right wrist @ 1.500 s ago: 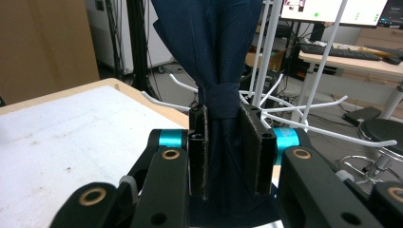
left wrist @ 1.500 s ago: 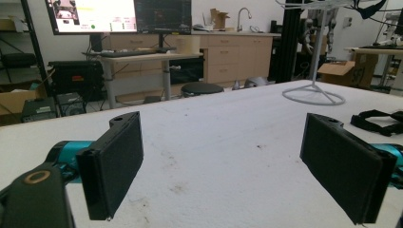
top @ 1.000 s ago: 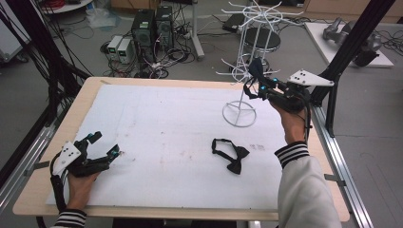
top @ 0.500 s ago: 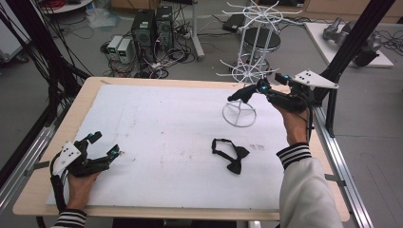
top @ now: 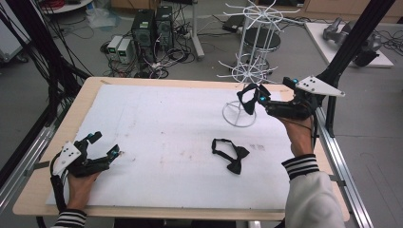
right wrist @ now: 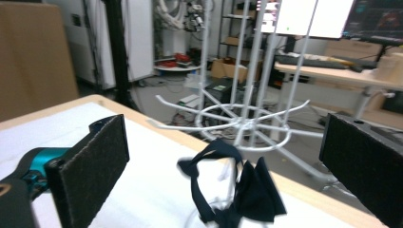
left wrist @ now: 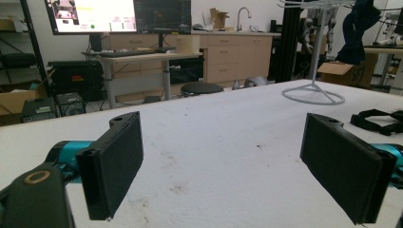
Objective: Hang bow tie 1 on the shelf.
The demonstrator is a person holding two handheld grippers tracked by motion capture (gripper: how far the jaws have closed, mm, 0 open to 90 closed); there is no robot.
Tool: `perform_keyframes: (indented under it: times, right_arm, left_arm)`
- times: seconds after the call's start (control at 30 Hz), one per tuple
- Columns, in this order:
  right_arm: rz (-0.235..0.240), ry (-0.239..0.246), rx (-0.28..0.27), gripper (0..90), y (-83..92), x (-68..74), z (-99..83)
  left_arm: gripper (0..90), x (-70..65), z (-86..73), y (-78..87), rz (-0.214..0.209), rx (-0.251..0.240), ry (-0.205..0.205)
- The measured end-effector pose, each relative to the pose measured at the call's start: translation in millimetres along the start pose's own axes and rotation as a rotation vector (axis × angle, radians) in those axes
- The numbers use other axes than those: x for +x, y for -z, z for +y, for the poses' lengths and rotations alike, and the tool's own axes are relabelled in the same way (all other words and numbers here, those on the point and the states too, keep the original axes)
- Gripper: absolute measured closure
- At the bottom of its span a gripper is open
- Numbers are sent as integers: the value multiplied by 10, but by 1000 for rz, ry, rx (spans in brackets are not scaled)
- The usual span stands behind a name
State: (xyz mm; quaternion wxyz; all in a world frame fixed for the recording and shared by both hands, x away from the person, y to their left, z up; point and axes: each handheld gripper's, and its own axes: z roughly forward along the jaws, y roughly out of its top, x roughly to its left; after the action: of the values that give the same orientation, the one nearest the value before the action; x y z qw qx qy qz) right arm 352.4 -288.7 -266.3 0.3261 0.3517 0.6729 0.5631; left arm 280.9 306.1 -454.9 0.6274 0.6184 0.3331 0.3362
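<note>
While hanging: guide the bow tie [top: 248, 98] strap fully over a white wire rack [top: 254, 71] arm.
Right gripper [right wrist: 228, 161]: jaws wide apart, empty.
Left gripper [left wrist: 237, 166]: wide, empty, resting.
Second bow tie [top: 231, 154]: lies on the table [top: 157, 118].

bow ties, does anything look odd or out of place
One bow tie lies crumpled flat on the white table, off the wire rack. The other bow tie hangs just ahead of the open right tongs beside the rack, blurred in the right gripper view.
</note>
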Motion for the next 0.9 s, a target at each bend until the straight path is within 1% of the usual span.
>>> perform_keyframes:
  times: [0.1,0.17,0.23,0.3,0.37,0.47,0.57,0.63,0.7,0.73,0.87,0.9]
  right_arm:
    - [22,2,-9,18,75,54,-33]
    - [43,17,-5,18,120,103,-78]
    - [45,37,5,18,169,164,-133]
    - [55,50,4,18,207,206,-183]
    - [71,57,-4,18,245,248,-242]
    - [78,72,-14,18,308,309,-331]
    - [89,70,-11,17,359,343,-414]
    - [91,76,3,18,391,354,-480]
    - [90,65,-3,18,414,345,-531]
    - [90,49,-2,18,429,341,-556]
    - [79,14,-1,18,493,323,-660]
    - [76,13,-2,18,507,327,-693]
  left_arm:
    - [147,1,0,-1,0,-1,1]
    - [147,1,0,-1,-1,-1,1]
    - [147,0,0,0,-2,-1,-1]
    - [147,1,0,0,-2,-1,0]
    - [147,1,0,-1,-1,-1,1]
    - [147,1,0,0,-3,-1,0]
    - [147,2,0,-1,-2,0,0]
    - [147,-4,-1,-2,-2,-1,1]
    - [147,-4,0,-2,0,-1,-1]
    - [147,-3,0,0,-2,2,-3]
    - [147,-4,0,-1,-1,2,-2]
    - [147,-5,0,-1,-1,2,-2]
